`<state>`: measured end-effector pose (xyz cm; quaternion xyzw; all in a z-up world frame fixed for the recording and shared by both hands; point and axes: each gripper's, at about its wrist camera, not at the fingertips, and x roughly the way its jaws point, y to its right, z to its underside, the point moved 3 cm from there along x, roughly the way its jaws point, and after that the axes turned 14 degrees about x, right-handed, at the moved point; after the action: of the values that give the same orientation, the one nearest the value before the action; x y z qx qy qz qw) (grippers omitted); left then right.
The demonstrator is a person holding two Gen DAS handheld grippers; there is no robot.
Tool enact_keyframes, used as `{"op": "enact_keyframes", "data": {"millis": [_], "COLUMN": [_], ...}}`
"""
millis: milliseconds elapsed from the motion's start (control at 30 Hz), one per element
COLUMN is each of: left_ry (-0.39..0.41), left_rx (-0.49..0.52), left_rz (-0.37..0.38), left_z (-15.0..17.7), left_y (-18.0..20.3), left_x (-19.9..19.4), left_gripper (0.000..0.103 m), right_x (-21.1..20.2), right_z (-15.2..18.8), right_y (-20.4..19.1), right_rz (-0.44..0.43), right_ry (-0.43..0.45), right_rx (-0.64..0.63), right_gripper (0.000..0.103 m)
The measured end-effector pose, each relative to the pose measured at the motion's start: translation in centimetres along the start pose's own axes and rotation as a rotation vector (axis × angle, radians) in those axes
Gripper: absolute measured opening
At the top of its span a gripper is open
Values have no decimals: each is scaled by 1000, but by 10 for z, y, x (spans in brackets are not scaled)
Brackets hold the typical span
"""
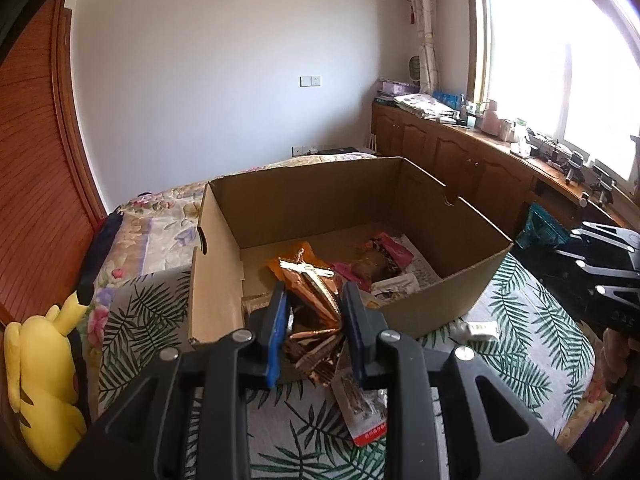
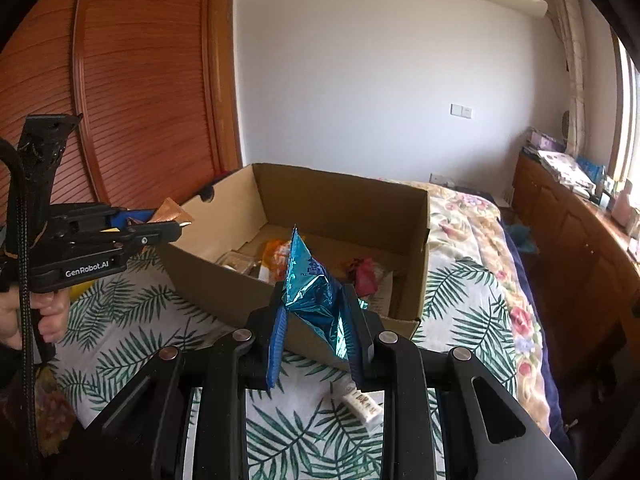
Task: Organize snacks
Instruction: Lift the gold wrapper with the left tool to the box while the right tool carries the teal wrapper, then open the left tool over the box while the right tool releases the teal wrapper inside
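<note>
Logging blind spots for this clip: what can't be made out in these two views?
- Copper packet in the left gripper: its print, crumpled.
- Blue packet in the right gripper: its label, too small.
- Cardboard box: near floor, behind its front wall.
- Red-edged packet: half under the gripper, left view.

The left gripper (image 1: 312, 320) clamps a crinkled copper-gold foil snack packet (image 1: 316, 312) between its blue pads (image 1: 278, 332), just at the near wall of an open brown cardboard box (image 1: 224, 264). Inside lie pink and orange wrappers (image 1: 384, 252). A yellow plush toy (image 1: 44, 380) sits on the leaf-print bedspread (image 1: 516, 316).
</note>
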<state>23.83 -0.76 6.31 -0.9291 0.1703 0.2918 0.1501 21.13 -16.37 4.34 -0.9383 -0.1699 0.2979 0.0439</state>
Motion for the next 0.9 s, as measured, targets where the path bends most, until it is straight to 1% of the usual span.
{"op": "enact_keyframes", "data": {"millis": [200,300,467,700,900], "left_ry": [-24,-38,-56,-70,-76], "left_rx": [-56,-72,-73,-92,-97], "left_rz": [16,11,-9,-14,-17], "left_z": [4,6,7,14,13], "left_y": [-7,-11,-14,-19,-22], "left_x": [16,23,32,41,44], "left_gripper": [25,25,25,27,28], "right_x": [12,19,30,47,58], "right_z": [-4,-8,-15,-15,-22], "right_y": [6,9,12,12,11], "right_rz": [16,33,54,77,93], "right_ry": [-13,-20,-32,-62,-74], "right_rx": [18,18,23,21,17], "right_gripper": [24,24,24,24,24]}}
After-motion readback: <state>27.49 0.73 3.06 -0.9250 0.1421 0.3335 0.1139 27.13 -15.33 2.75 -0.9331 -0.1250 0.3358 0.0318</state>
